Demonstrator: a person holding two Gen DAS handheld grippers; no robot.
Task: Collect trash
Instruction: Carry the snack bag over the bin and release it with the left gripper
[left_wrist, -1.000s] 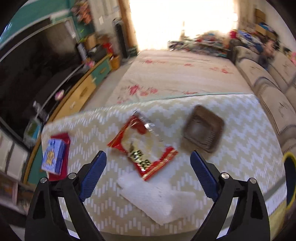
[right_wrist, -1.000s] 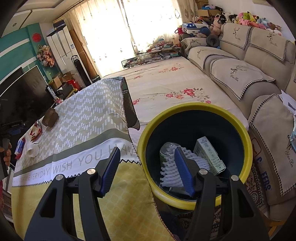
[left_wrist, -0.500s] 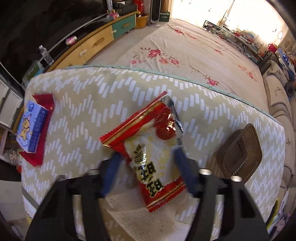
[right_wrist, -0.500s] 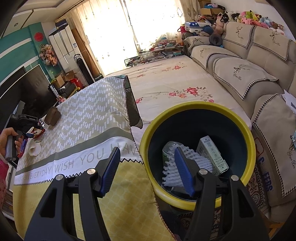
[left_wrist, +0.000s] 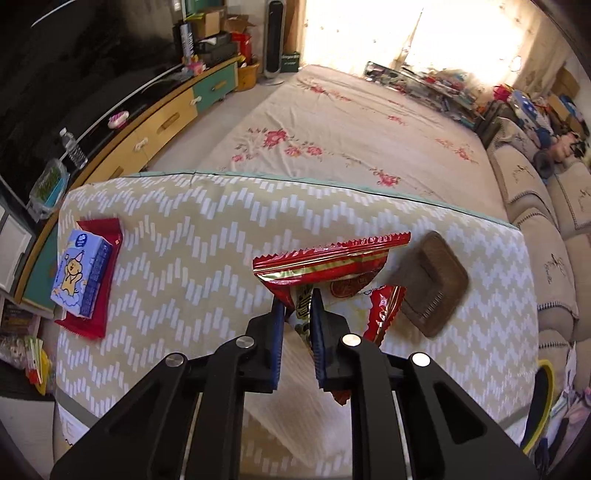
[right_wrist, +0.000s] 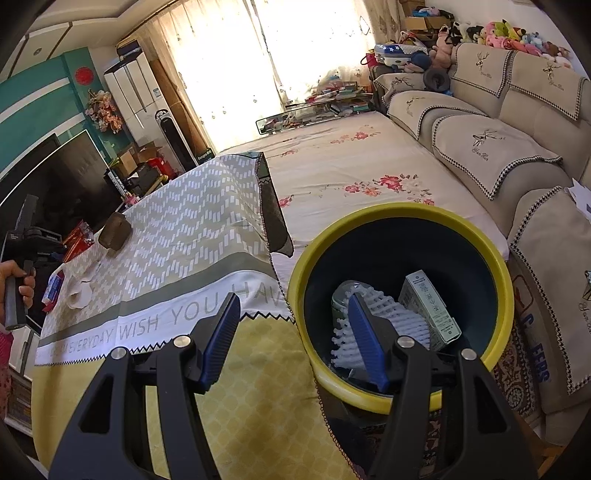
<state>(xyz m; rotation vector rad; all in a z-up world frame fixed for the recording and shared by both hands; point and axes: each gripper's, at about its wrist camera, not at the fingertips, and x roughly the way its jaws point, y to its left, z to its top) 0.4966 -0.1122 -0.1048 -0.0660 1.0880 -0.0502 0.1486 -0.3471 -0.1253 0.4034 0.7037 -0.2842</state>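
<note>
Pinching the crinkled red-and-gold foil snack wrapper (left_wrist: 325, 258) between its blue pads, the left gripper (left_wrist: 298, 314) is seen clamped on the packet's lower half, so that the serrated top seam is fanned out above the jaws and the wrapper appears raised off the chevron-patterned beige tablecloth (left_wrist: 184, 243); a grip low on the packet is probably chosen so the crumpled foil is pinched firmly and carried without slipping. A white paper napkin (left_wrist: 295, 373) is left lying under the tongs, a likely next piece to be gathered. Just to the right of the wrapper a dark brown square plastic tray (left_wrist: 432, 284) is resting on the cloth, and well apart at the left edge a light blue cartoon-printed box (left_wrist: 81, 273) is stacked on a flat red packet (left_wrist: 99, 317). The right gripper (right_wrist: 291, 332) is held with its jaws wide apart and nothing between them, poised at the rim of the yellow-rimmed dark round bin (right_wrist: 495, 266), where a white foam net sleeve (right_wrist: 369, 328) and a pale green carton (right_wrist: 430, 310) are already lying; the wrapper is judged bound for that bin. Beyond the table a floral beige bedspread (left_wrist: 332, 122), a beige sofa (right_wrist: 491, 140) and a sunlit curtained window (right_wrist: 258, 55) can be made out
</note>
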